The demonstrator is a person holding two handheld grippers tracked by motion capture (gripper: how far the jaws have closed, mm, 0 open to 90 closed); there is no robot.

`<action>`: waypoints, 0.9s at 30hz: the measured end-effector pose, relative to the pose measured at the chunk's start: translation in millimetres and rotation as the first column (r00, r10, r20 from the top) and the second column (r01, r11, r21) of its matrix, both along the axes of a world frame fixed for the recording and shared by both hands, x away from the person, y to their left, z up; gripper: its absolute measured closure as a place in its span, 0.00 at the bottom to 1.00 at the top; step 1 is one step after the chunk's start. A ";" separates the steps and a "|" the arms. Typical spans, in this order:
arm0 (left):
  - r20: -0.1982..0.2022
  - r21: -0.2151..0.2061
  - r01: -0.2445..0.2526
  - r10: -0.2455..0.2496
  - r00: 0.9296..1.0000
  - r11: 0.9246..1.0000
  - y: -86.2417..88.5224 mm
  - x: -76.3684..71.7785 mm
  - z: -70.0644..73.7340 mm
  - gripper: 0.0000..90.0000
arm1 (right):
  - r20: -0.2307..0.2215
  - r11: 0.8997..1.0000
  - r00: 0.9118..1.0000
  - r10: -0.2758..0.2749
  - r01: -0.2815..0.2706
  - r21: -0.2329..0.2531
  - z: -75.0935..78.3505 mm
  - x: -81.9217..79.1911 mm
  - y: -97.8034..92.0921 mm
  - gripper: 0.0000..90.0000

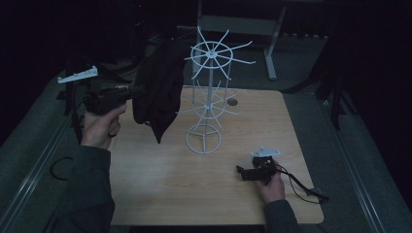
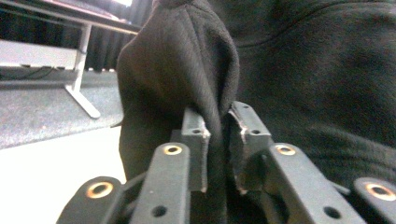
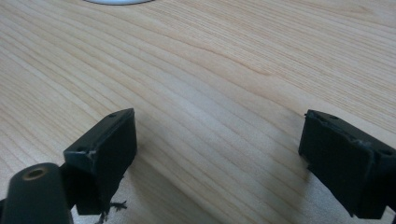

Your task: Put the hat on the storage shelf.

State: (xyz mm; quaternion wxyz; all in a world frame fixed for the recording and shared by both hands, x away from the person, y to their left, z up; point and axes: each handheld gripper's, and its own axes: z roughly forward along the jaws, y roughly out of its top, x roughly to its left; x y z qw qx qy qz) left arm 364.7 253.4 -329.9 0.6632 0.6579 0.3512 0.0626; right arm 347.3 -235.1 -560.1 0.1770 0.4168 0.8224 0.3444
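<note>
black cloth pinched in left tool, raised beside white wire rack.

left tool held up off the table at the left side, jaws clenched on a fold of the cloth, seen close in the left gripper view with fabric squeezed between the two pads. cloth hanging in a loose bunch, upper part near the rack's top spokes, lower tip dangling above the wood; touching the rack or not, cannot tell. rack upright near the table's middle on its ring base. right tool low at the near right of the table, jaws spread wide and gripping nothing, bare wood grain between them in the right gripper view.
</note>
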 end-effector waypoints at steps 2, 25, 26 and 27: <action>-0.009 0.007 0.001 -0.001 1.000 1.000 -2.2 1.4 -1.2 0.82 | 0.001 1.000 1.000 0.000 0.000 0.000 0.0 0.0 0.0 0.12; -0.017 -0.013 -0.127 0.126 0.992 0.992 19.8 -3.4 3.2 0.50 | 0.000 1.000 1.000 0.000 0.000 0.001 0.0 0.1 0.1 0.12; -0.018 -0.012 -0.134 0.134 0.991 0.991 20.8 -3.7 2.8 0.50 | 0.001 1.000 1.000 -0.001 0.001 0.001 0.0 0.1 0.2 0.12; -0.019 -0.017 -0.140 0.139 0.990 0.990 22.3 -3.9 2.0 0.50 | 0.000 1.000 1.000 0.000 0.000 0.000 0.0 0.1 0.1 0.12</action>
